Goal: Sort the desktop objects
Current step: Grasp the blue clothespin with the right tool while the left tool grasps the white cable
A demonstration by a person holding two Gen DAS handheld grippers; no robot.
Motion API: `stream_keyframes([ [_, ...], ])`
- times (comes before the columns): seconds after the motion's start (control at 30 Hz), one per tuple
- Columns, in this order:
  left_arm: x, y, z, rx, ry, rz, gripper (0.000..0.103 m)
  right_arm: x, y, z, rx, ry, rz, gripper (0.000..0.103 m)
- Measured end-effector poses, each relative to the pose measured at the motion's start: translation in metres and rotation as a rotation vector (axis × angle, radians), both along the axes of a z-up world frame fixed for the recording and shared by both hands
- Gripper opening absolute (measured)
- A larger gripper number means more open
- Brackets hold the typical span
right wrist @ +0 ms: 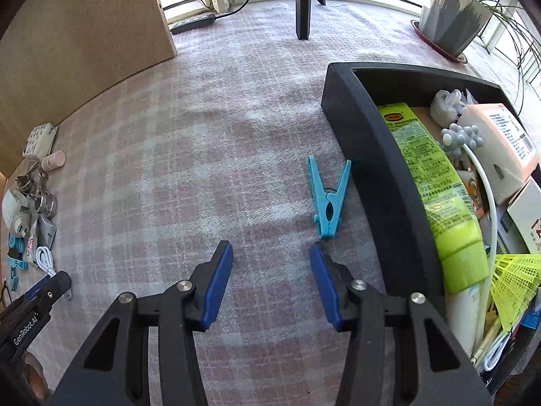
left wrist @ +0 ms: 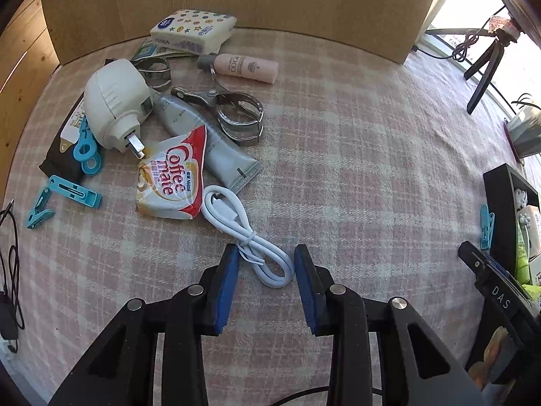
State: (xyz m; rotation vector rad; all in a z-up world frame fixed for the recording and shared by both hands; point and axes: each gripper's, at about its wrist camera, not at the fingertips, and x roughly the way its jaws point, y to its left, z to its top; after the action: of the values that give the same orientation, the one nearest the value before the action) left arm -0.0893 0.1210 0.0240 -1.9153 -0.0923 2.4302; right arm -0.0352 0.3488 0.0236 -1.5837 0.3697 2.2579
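Observation:
A coiled white cable (left wrist: 236,216) lies on the checked cloth (left wrist: 355,169). Its near loop sits between the blue pads of my left gripper (left wrist: 266,252), which stand close at either side without visibly squeezing it. Behind it is a pile: a Coffee-mate sachet (left wrist: 172,176), a grey tube (left wrist: 209,135), a white plug adapter (left wrist: 115,105), metal clamps (left wrist: 236,115), a pink bottle (left wrist: 247,67), a tissue pack (left wrist: 192,30) and blue pegs (left wrist: 74,189). My right gripper (right wrist: 270,248) is open over bare cloth. A blue clothespin (right wrist: 328,199) lies just beyond its right fingertip, beside the black box (right wrist: 358,142).
The black box holds a green tube (right wrist: 436,186), a pink carton (right wrist: 500,149), a yellow shuttlecock (right wrist: 514,284) and other items. A cardboard panel (right wrist: 84,50) stands at the back left. A tripod leg (right wrist: 304,3) and a plant pot (right wrist: 453,20) stand by the window.

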Motion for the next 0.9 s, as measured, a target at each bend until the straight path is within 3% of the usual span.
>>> stream_keyframes([
  [0.13,0.002,0.004,0.000,-0.022,0.002,-0.014,0.032,0.012,-0.006,0.000,0.043,0.036,-0.001,0.047],
  [0.3,0.001,0.003,0.000,-0.020,0.003,-0.020,0.031,0.009,0.017,0.003,0.005,0.063,-0.097,0.046],
  [0.47,0.013,0.030,-0.003,-0.018,0.006,-0.014,0.031,-0.025,0.003,-0.006,0.045,0.051,-0.071,0.045],
  [0.6,0.020,0.028,-0.006,-0.012,0.005,-0.016,0.031,-0.021,-0.005,0.001,0.081,0.052,-0.058,0.045],
  [0.67,0.005,0.010,-0.008,0.008,0.000,-0.011,0.031,-0.029,-0.001,0.000,0.073,0.037,-0.059,0.045],
  [0.77,0.005,0.007,-0.008,0.019,-0.003,-0.011,0.031,-0.037,-0.002,-0.003,0.085,0.027,-0.045,0.049],
  [0.83,0.006,0.009,-0.009,0.013,-0.003,-0.016,0.031,-0.042,-0.006,-0.002,0.124,0.024,-0.035,0.060],
  [0.9,0.007,0.011,-0.010,0.010,-0.001,-0.020,0.031,-0.046,-0.011,-0.002,0.171,0.011,-0.040,0.060],
])
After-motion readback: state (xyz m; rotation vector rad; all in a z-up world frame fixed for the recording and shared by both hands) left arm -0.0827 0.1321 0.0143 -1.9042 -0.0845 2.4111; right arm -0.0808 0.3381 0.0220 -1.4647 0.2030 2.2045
